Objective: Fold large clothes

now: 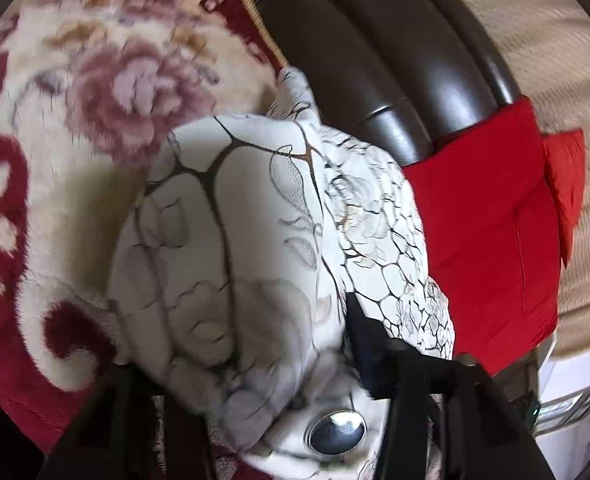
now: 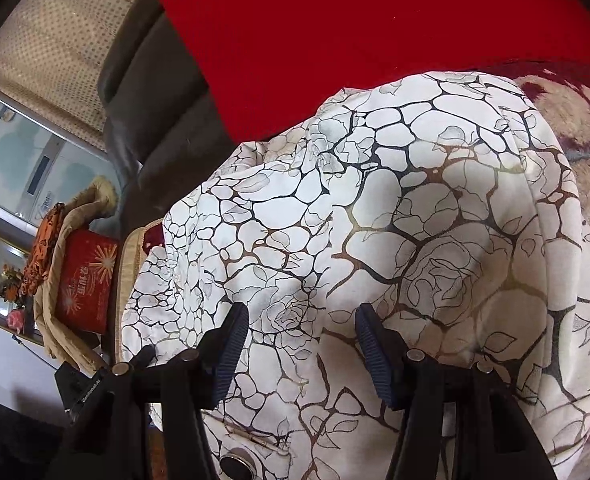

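A white padded garment (image 1: 255, 220) with a brown crackle and rose print lies bunched on a floral plush cover. It also fills the right wrist view (image 2: 395, 220). A metal snap button (image 1: 337, 432) sits on it close to the left gripper. My left gripper (image 1: 287, 368) has cloth bunched over it; only its right finger (image 1: 369, 344) shows, so its state is unclear. My right gripper (image 2: 301, 344) is open, its ribbed blue pads apart, hovering just over the garment, holding nothing. A snap (image 2: 237, 465) shows below it.
A folded red cloth (image 1: 491, 232) lies beside the garment against a dark brown leather sofa back (image 1: 395, 60); it also shows in the right wrist view (image 2: 355, 32). The red and cream floral plush cover (image 1: 95, 120) spreads left. A red box (image 2: 85, 284) and beige jacket stand far left.
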{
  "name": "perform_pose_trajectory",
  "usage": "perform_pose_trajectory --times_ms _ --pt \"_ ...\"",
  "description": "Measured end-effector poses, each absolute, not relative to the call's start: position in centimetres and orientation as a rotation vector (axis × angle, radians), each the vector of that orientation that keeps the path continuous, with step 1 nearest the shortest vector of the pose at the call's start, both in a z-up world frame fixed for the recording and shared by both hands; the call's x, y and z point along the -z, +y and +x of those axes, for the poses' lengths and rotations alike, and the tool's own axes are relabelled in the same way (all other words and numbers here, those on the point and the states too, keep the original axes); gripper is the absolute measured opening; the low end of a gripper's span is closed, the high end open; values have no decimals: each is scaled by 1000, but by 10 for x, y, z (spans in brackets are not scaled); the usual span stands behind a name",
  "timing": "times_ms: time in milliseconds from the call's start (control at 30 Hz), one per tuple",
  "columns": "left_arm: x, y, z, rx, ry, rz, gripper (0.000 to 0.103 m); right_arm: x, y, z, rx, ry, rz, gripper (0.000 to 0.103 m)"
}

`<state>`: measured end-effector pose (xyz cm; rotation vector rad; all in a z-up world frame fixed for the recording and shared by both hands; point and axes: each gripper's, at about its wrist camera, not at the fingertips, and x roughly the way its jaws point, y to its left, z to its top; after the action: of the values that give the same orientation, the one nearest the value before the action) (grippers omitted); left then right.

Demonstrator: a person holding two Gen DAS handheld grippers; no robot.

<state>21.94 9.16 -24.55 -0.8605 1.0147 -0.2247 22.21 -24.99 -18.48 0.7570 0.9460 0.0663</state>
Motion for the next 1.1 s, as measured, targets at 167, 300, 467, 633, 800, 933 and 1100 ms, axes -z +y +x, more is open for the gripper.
perform_pose_trajectory --times_ms 167,300,467,633,800,933,1100 --pt "260 104 230 211 1023 -985 55 185 -252 221 -65 942 759 60" --pt "246 90 232 209 996 -860 37 187 -260 220 -41 933 774 60" --pt "213 69 228 237 952 -700 29 207 -262 229 -24 1025 758 57" --pt "156 23 212 327 859 -459 27 200 -278 221 -42 980 833 56" --pt "103 -60 186 453 774 -160 26 196 -311 207 -55 916 964 56" --pt "94 -142 147 574 728 105 26 204 -349 191 -84 845 1161 56" --pt "150 -232 104 674 804 424 27 214 -401 165 -106 707 1366 60"
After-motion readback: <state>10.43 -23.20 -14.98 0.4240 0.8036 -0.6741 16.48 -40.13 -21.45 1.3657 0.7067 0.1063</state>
